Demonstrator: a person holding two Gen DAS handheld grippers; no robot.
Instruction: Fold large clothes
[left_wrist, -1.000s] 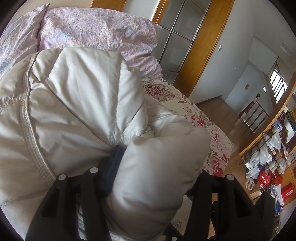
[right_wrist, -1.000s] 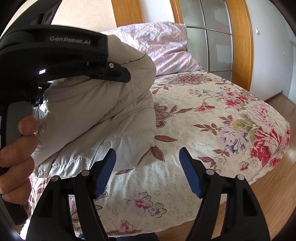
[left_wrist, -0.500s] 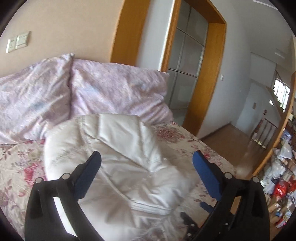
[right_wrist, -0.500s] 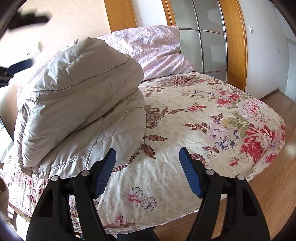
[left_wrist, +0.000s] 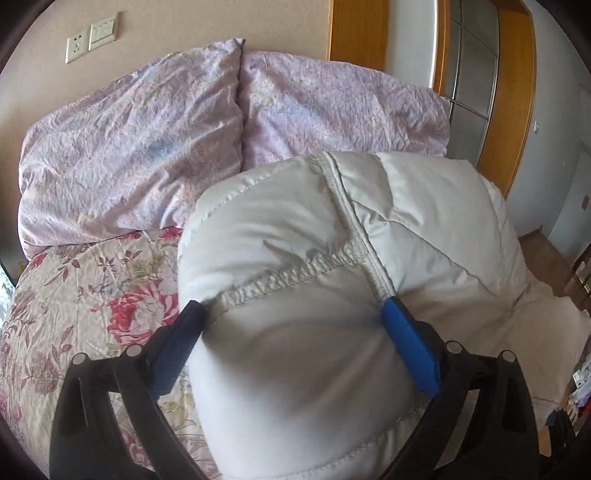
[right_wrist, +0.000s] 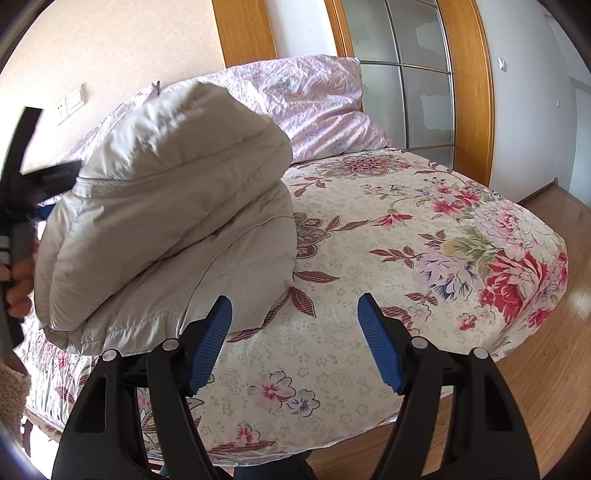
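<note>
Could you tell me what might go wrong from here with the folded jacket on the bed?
1. The puffy jacket sits piled high in thick layers and may spring open.
2. The wide-open left tool straddles its bulging fold; closing may pinch only one layer.
3. The right tool hovers open over the floral sheet, steadying nothing.

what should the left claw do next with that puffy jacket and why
Probably close the left claw on the folded white puffer jacket. Its jaws have just been opening and now straddle the bulging fold, which sits loosely stacked on the floral bed, while the right claw hangs open beside it.
</note>
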